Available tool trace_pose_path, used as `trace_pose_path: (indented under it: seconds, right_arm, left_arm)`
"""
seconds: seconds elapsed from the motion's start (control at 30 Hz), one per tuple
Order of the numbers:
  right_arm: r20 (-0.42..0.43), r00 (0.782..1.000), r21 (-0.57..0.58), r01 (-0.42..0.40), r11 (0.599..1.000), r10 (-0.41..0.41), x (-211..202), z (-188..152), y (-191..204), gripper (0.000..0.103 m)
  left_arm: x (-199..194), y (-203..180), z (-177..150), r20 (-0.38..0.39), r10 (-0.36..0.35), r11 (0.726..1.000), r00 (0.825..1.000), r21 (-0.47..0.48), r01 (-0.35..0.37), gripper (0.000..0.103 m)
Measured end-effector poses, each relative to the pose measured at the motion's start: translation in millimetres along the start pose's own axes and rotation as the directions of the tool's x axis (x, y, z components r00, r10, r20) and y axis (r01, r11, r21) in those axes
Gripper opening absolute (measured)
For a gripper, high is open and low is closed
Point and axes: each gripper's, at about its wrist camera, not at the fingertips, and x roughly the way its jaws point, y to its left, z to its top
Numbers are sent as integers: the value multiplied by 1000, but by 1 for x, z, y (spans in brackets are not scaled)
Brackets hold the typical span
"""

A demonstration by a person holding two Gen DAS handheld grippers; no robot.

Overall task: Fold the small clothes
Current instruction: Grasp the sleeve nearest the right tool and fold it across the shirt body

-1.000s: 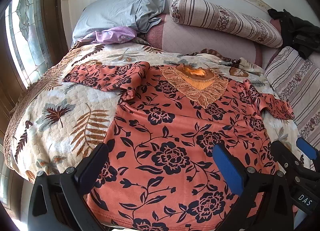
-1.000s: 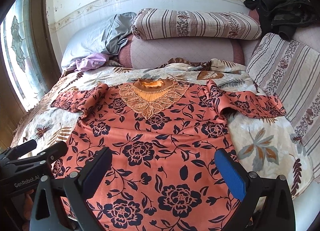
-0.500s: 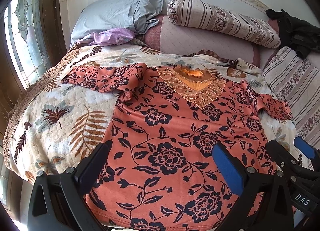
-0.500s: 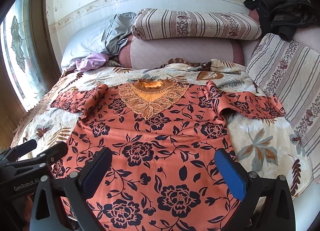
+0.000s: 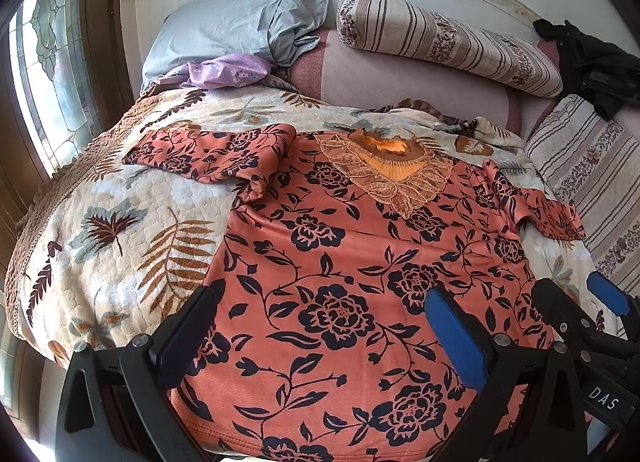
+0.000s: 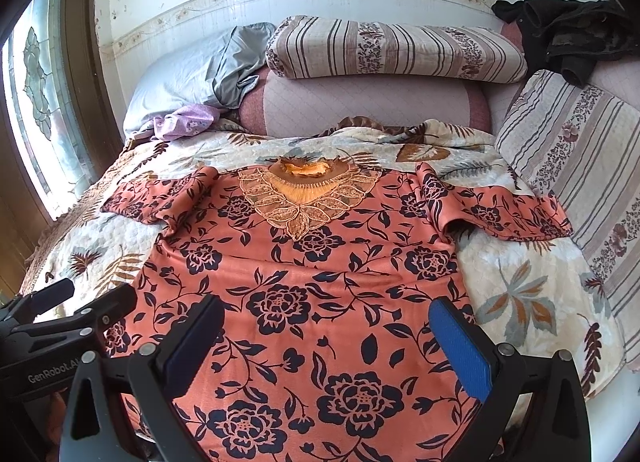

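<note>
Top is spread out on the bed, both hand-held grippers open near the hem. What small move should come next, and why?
Probably send the left hand-held gripper forward to the left sleeve and fold it in over the body. The floral top lies flat, face up, with both sleeves still out on the quilt, and both grippers, the right hand-held gripper included, are open and holding nothing.

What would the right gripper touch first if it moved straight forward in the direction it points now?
Most likely the orange floral shirt: the open right gripper hangs above the shirt's lower part, aimed toward the lace neckline. Depth is unclear, so the exact contact point is uncertain.
</note>
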Motion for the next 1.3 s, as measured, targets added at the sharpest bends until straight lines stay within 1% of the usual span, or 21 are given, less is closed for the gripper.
trace_pose_path:
  seconds: [0.5,0.57,0.67,0.77,0.83,0.87,0.9,0.97,1.03,1.07,1.1,1.13,1.17,1.2,1.23,1.27,1.3]
  right_arm:
    - [-18,1000,-2,-15,1000,15,9,-4,-1,103]
    - [-15,999,12,-39,999,39,11,-4,-6,103]
    - [-2,993,87,-114,990,114,14,-4,-32,103]
    - [38,984,228,-178,957,174,22,-3,-86,103]
    - [50,983,346,-184,920,178,33,-2,-133,103]
    - [61,982,415,-186,891,177,39,-3,-162,103]
    - [66,982,485,-188,854,178,47,-3,-189,103]
    - [73,980,621,-188,761,182,65,-5,-248,101]
    - [83,983,720,-173,672,164,81,-7,-301,95]
    - [85,984,758,-167,631,159,90,-7,-324,91]
    - [89,983,792,-166,587,158,100,-6,-347,89]
    - [94,984,818,-162,552,150,109,-4,-366,88]
    - [96,985,835,-158,527,143,120,-1,-384,87]
    - [94,987,848,-149,509,133,130,2,-400,83]
    - [89,989,865,-136,484,119,141,5,-415,78]
    - [89,990,881,-130,454,111,151,7,-427,70]
    - [88,990,894,-126,429,106,162,10,-438,67]
  left_arm:
    - [3,1,0,-5,1,1000,1000,8,0,103]
    - [7,4,2,-7,-6,1000,1000,8,6,103]
    - [19,19,5,-9,-7,1000,1000,-15,7,103]
    - [41,39,12,-24,29,999,999,-39,-30,103]
    - [57,51,16,-40,44,997,998,-57,-46,103]
    - [65,56,18,-50,52,997,997,-63,-55,103]
    - [72,61,19,-56,60,996,997,-68,-64,103]
    - [87,70,23,-64,78,994,995,-77,-83,103]
    - [101,78,27,-68,87,992,994,-88,-93,103]
    - [107,82,29,-69,92,991,993,-92,-98,103]
    - [114,85,32,-68,97,990,993,-95,-104,103]
    - [120,87,34,-67,102,990,993,-96,-108,103]
    - [127,90,37,-67,104,989,992,-96,-110,103]
    - [133,92,40,-65,104,989,992,-95,-110,103]
    - [139,94,43,-63,106,989,992,-92,-112,103]
    - [144,95,45,-58,110,990,992,-87,-115,103]
    - [148,95,46,-53,114,990,992,-81,-118,103]
